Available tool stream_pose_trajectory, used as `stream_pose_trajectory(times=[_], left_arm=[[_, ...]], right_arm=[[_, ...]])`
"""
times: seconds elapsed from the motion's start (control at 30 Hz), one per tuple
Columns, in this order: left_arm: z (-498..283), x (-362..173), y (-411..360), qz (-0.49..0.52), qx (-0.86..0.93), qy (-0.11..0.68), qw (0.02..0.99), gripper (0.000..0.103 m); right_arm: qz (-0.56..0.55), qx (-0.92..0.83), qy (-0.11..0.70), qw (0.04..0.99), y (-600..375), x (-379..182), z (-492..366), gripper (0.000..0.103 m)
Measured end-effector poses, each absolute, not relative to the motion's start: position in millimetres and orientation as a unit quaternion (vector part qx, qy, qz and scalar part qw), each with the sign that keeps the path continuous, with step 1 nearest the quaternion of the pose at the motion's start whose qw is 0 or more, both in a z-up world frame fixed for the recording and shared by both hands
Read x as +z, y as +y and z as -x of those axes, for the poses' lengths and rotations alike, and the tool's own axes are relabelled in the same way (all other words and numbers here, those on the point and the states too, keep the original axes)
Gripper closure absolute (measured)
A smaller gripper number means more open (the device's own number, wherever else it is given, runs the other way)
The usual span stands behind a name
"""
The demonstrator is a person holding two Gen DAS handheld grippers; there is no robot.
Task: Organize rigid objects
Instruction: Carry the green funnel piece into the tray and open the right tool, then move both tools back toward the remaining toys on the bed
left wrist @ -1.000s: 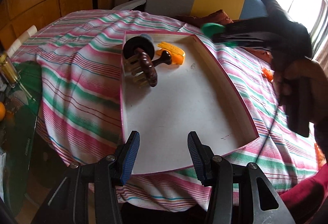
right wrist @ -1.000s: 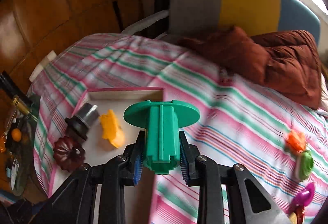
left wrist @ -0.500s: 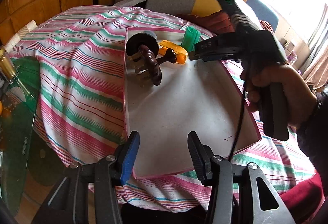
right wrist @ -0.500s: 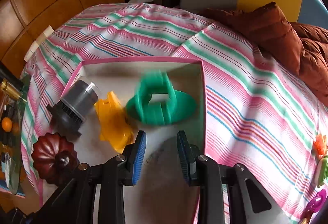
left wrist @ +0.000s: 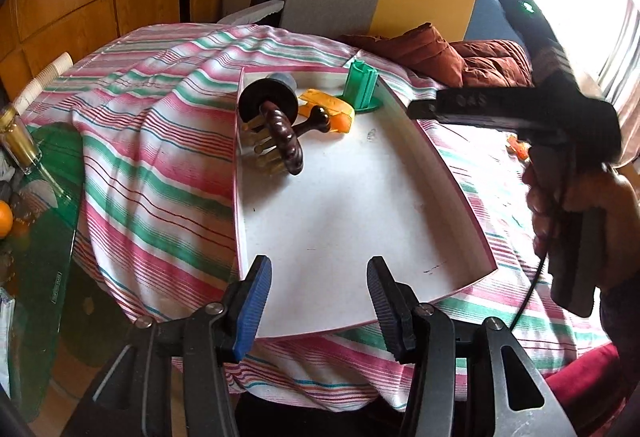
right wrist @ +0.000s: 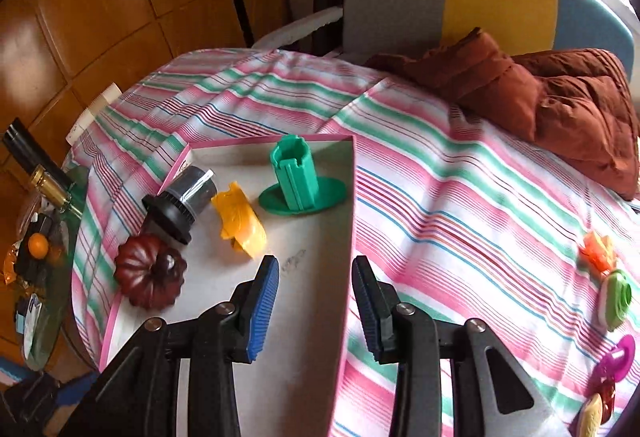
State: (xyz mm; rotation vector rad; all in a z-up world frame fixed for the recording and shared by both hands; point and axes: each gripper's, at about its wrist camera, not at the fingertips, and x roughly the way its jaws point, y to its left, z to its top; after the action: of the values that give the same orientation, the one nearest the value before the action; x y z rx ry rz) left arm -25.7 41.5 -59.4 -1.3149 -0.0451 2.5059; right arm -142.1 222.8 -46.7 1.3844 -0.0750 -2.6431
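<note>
A white tray with a pink rim (left wrist: 360, 221) (right wrist: 348, 237) lies on the striped cloth. In its far corner stand a green flanged piece (left wrist: 361, 87) (right wrist: 298, 179), a yellow piece (left wrist: 328, 109) (right wrist: 240, 221), a dark grey cylinder (right wrist: 184, 201) and a brown pumpkin-shaped piece (left wrist: 282, 135) (right wrist: 150, 271). My left gripper (left wrist: 318, 301) is open and empty over the tray's near edge. My right gripper (right wrist: 314, 301) is open and empty above the tray's right rim, back from the green piece; its body shows in the left wrist view (left wrist: 520, 113).
Loose pieces lie on the cloth at the right: orange (right wrist: 598, 249), green (right wrist: 616, 299), magenta (right wrist: 614, 359). A brown cushion (right wrist: 540, 97) lies at the back. A glass side table with a bottle (right wrist: 48, 181) and an orange (right wrist: 38, 245) stands left.
My right gripper opened and let go of the green flanged piece, which now stands upright in the tray's far corner. The right gripper then drew back. The left gripper stayed put.
</note>
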Motion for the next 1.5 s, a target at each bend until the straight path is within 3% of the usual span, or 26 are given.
stream_pose_trajectory(times=[0.7, 1.13, 1.33, 1.5], left_arm=[[7, -49, 63, 0.443, 0.880, 0.019, 0.170, 0.051], [4, -46, 83, 0.439, 0.878, 0.046, 0.185, 0.049], [4, -45, 95, 0.440, 0.875, 0.059, 0.191, 0.049], [8, -43, 110, 0.440, 0.872, 0.067, 0.203, 0.049]], right_arm=[[-0.449, -0.893, -0.025, 0.014, 308, -39, 56, 0.065], [-0.425, -0.898, -0.042, -0.105, 419, -20, 34, 0.065], [-0.402, -0.885, -0.099, -0.213, 492, -30, 14, 0.065], [-0.392, -0.842, -0.227, -0.292, 547, -43, -8, 0.065]])
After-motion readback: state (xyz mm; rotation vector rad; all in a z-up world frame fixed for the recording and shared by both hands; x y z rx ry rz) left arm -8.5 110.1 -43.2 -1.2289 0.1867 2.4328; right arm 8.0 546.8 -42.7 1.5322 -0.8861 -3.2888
